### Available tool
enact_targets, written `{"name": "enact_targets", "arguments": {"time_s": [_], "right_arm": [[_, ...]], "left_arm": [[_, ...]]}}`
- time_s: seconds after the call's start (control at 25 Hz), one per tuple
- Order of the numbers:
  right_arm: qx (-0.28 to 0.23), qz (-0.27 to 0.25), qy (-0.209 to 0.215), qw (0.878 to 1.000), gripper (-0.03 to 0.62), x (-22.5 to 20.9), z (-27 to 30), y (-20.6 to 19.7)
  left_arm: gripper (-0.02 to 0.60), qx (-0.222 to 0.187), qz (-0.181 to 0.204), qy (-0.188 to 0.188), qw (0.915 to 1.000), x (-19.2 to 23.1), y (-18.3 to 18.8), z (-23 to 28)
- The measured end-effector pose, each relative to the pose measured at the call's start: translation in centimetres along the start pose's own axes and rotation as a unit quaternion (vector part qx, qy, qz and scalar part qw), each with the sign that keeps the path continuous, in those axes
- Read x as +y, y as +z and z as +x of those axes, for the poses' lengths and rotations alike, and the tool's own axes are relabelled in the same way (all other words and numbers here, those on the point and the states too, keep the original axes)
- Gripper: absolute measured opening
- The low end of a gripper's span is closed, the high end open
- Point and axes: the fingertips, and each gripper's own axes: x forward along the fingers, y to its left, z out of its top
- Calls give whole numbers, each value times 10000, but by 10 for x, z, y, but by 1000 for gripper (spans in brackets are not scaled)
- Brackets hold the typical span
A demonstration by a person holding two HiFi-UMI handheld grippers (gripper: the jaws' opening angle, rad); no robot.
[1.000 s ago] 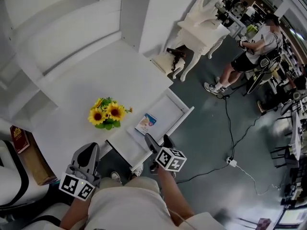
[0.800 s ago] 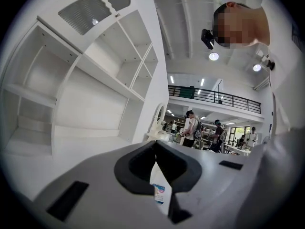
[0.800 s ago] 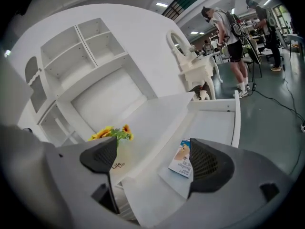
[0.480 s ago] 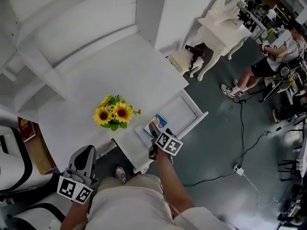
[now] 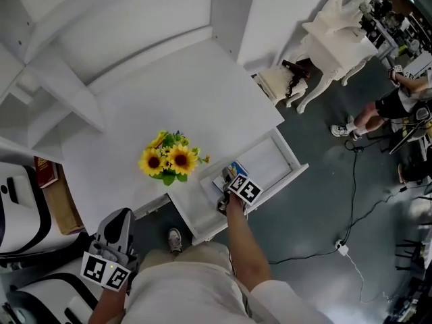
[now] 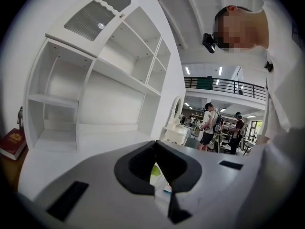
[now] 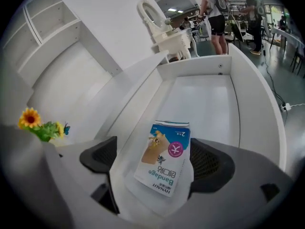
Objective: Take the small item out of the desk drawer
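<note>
The desk drawer [image 5: 291, 171] stands pulled out from the white desk [image 5: 196, 100]. A small blue-and-white bandage box [image 5: 233, 170] lies flat on its floor near the front. My right gripper [image 5: 228, 193] reaches into the drawer from above. In the right gripper view it [image 7: 155, 163] is open, the box [image 7: 164, 159] lying between its dark pads [image 7: 102, 159], and no pad is seen pressing on it. The drawer's wall [image 7: 255, 118] curves round behind. My left gripper [image 5: 113, 238] hangs low at the left beside the desk. In the left gripper view its [image 6: 156, 162] jaws are shut with nothing between them.
A sunflower bunch [image 5: 169, 160] stands on the desk just left of the drawer. White shelving [image 6: 95, 94] rises behind the desk. A red book [image 5: 45, 172] lies at the far left. A white dressing table [image 5: 327, 36], a standing person [image 5: 405, 93] and a floor cable [image 5: 341, 248] are at the right.
My right gripper has moved forward from the drawer's front edge into the drawer, down to the bandage box. The left gripper has stayed low at the left.
</note>
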Motion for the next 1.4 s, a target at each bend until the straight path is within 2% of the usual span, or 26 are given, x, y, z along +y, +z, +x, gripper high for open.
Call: {"name": "enact_targets", "arguments": {"time_s": [0.2,0.4,0.64,0.84,1.04,1.28,1.4], "right_arm": [[377,-169,-505,9979,472,-17,19,-12],[654,-255,-725,9949,472,-21,31,-23],[994,0,-1292,9866,474,-30,44,-29],[1186,118,-1601,9799,474,-33,51,-29],[1226,50,-1702,9777,496,-32,59,-32],[1005,-234,-1676,9804,500,-35,57,-27],[1244,-493,-1617,9777,477,-34,52,-32]], "left_arm": [[17,-30,-53,197,9998,6,2,0],[15,-101,-44,441,9990,19,8,-3],[16,-34,-161,572,9982,22,1,-4],[15,17,-250,567,9981,23,-7,-1],[15,83,-315,613,9976,28,-12,-2],[16,124,-364,636,9972,32,-17,-4],[15,107,-385,578,9975,33,-18,-5]]}}
